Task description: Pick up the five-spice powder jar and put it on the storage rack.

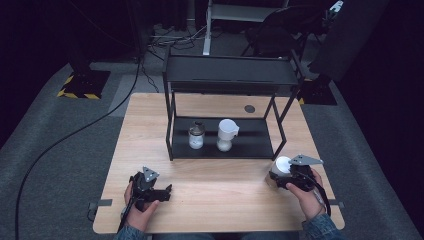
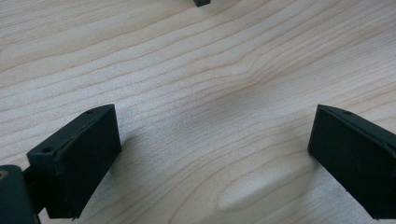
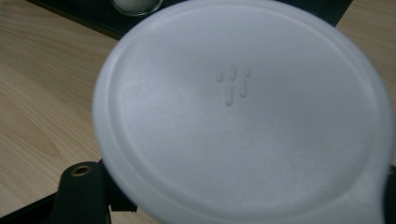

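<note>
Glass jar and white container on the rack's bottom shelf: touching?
Apart. The high view shows a strip of dark shelf between the glass jar and the white container, which stand side by side.

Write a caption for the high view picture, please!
Person's right tongs hold a white-lidded container before a black shelf.

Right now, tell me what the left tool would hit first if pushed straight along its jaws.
Probably the bare wooden table: the left tool is open and angled down at it, nothing between its jaws. Depth is uncertain.
</note>
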A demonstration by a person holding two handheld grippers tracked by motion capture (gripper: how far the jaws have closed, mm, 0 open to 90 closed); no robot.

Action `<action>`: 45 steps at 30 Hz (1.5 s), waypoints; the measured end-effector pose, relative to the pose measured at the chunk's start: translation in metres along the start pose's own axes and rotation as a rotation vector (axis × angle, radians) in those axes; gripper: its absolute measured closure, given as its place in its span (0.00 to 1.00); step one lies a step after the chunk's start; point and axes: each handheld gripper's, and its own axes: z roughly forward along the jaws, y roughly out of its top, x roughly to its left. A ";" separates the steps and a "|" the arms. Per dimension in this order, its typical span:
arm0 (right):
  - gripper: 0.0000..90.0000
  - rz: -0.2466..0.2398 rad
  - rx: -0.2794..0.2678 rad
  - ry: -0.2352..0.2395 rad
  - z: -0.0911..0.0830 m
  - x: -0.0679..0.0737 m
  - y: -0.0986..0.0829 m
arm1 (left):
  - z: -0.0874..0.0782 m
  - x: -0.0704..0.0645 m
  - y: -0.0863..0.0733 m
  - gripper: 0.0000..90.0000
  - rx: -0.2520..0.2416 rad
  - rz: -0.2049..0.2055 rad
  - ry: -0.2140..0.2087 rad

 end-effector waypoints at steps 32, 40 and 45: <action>0.34 -0.034 0.001 0.004 -0.013 0.005 0.022 | 0.000 0.000 0.000 0.03 0.000 0.000 0.000; 0.34 -0.043 -0.006 0.009 -0.018 0.005 0.035 | 0.000 0.000 0.000 0.03 0.000 0.000 0.000; 0.34 -0.049 -0.008 0.017 -0.020 0.005 0.043 | 0.000 0.000 0.000 0.03 0.000 0.000 0.000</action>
